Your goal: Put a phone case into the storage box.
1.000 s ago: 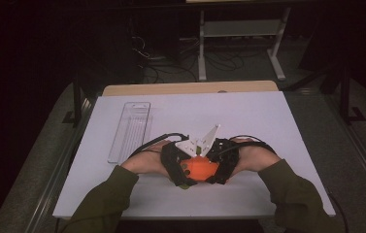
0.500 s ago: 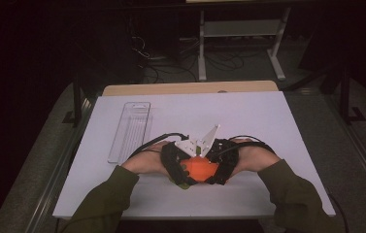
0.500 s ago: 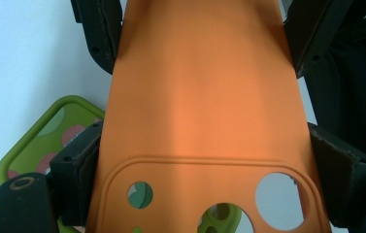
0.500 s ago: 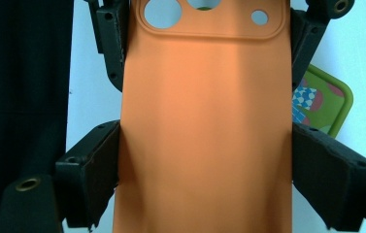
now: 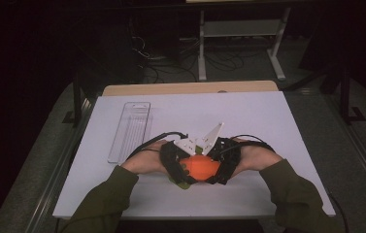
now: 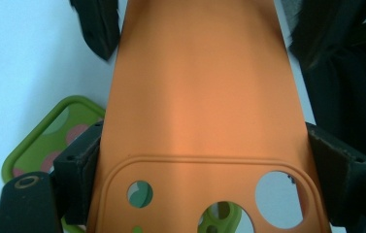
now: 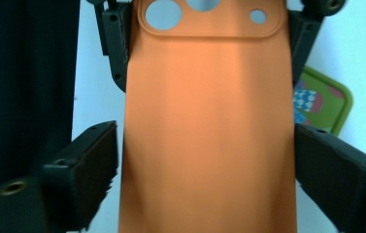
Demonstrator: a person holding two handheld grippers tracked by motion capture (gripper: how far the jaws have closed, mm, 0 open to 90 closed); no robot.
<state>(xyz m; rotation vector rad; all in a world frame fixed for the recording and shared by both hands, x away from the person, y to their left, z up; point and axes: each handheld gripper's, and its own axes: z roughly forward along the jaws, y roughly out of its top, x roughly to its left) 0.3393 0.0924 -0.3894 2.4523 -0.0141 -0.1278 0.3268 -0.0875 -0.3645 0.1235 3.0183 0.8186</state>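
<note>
I saw the orange phone case [image 5: 201, 167] lying lengthwise between both tools, my left tool [image 6: 205, 160] just clamped on its camera end, my right tool [image 7: 209, 160] spread, releasing its far end.

So I've got my 2 grippers meeting near the front edge of the table [image 5: 268, 111], left gripper [image 5: 173, 162] on the left, right gripper [image 5: 226, 162] on the right, facing each other. The phone case [image 5: 200, 167] sits between them, 1 end in each. Under it, flat on the table, there's another phone case [image 6: 40, 145], poking out on the side nearest me. The clear tray [image 5: 129, 131] lies off to the left and a bit further back, well apart from my hands.
</note>
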